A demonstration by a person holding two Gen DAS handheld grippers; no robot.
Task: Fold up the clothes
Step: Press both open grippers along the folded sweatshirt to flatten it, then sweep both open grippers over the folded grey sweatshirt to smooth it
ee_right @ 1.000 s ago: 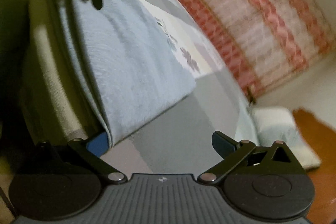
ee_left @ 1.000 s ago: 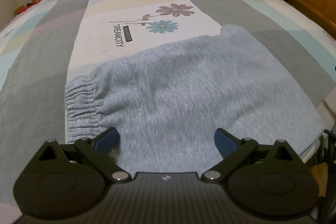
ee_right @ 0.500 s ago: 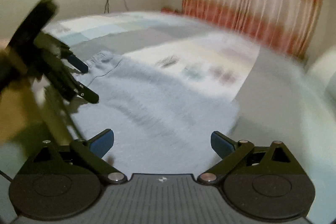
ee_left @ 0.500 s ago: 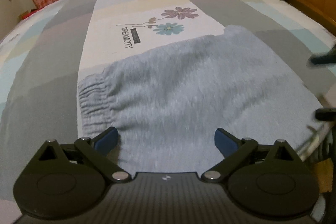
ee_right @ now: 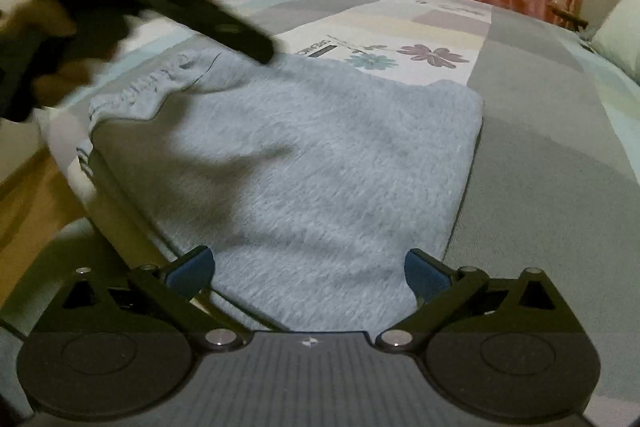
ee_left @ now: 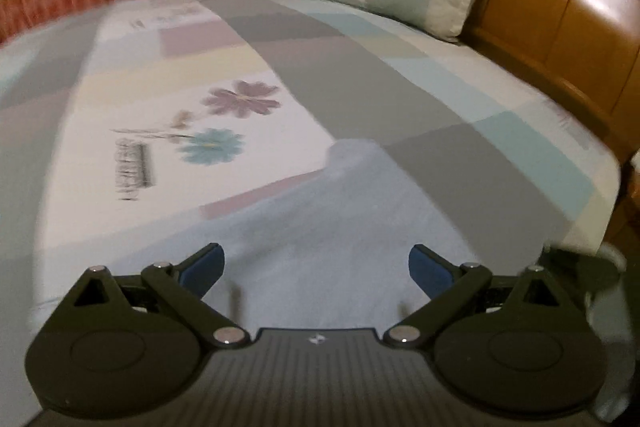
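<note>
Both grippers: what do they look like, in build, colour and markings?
The left gripper and right gripper look alike: a ribbed dark grey body with a small white diamond mark at its middle, two round black discs at the sides, and black linkage arms with silver pivot pins. Each has blue pads on its fingers. In the right wrist view the left gripper shows only as a blurred black shape. No sleeves show.

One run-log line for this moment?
garment: folded, flat on bed | left gripper: open | right gripper: open, empty

L gripper blocks garment.
</note>
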